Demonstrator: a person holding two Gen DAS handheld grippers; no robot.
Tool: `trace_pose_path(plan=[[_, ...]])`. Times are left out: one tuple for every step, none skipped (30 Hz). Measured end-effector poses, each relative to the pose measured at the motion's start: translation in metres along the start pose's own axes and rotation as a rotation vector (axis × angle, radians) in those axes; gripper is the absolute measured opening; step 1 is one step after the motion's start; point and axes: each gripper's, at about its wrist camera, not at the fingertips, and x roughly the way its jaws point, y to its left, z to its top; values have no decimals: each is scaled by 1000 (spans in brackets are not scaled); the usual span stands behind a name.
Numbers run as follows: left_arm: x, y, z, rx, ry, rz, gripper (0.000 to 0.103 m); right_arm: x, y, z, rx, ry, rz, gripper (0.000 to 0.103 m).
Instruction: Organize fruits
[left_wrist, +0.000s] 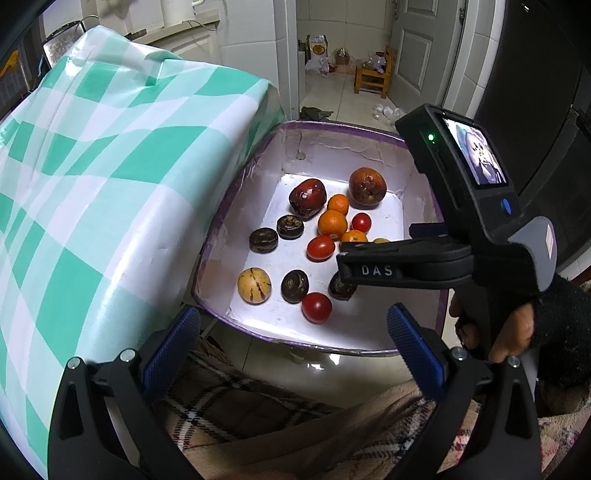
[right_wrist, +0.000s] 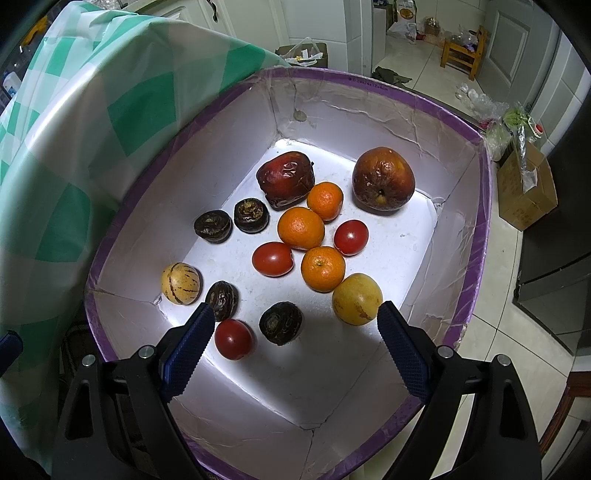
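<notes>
Right hand-held gripper (right_wrist: 295, 339): hangs over the near end of the box, jaws spread wide, holding nothing and touching nothing.
Left hand-held gripper (left_wrist: 293, 336): jaws wide apart and empty, held back from the box's near rim, above a plaid blanket (left_wrist: 236, 402).
Person's hand (left_wrist: 517, 332): in a dark glove, wrapped round the right tool's handle.
Box (right_wrist: 476, 236): white inside with a purple rim, standing on the tiled floor just beside the checked cloth; all the fruit lies on its bottom.
Nearest fruit: a red tomato (right_wrist: 234, 339) and a dark round fruit (right_wrist: 280, 323) lie between the right fingertips in that view, below them; another dark fruit (right_wrist: 222, 301) sits by the left blue pad (right_wrist: 186, 360).
Yellow fruits: a smooth one (right_wrist: 357, 299) just beside the right pad, a striped one (right_wrist: 181, 283) near the left wall.
Middle: three oranges (right_wrist: 301, 228) in a loose line, with a tomato either side.
Far end: two large wrinkled red fruits (right_wrist: 383, 178), two more dark ones toward the left.
Tabletop (left_wrist: 92, 184): covered in green-and-white checked cloth, left of the box.
</notes>
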Motion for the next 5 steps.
trace_pose_path(plan=[[-1, 0, -1, 3, 0, -1, 101, 0, 0, 0, 0, 0, 0, 87], [-2, 0, -1, 6, 0, 0, 101, 0, 0, 0, 0, 0, 0, 87], [-3, 1, -3, 7, 0, 1, 101, 0, 0, 0, 0, 0, 0, 87], [-3, 0, -1, 4, 1, 1, 101, 0, 0, 0, 0, 0, 0, 87], [-3, 0, -1, 3, 1, 1, 101, 0, 0, 0, 0, 0, 0, 87]])
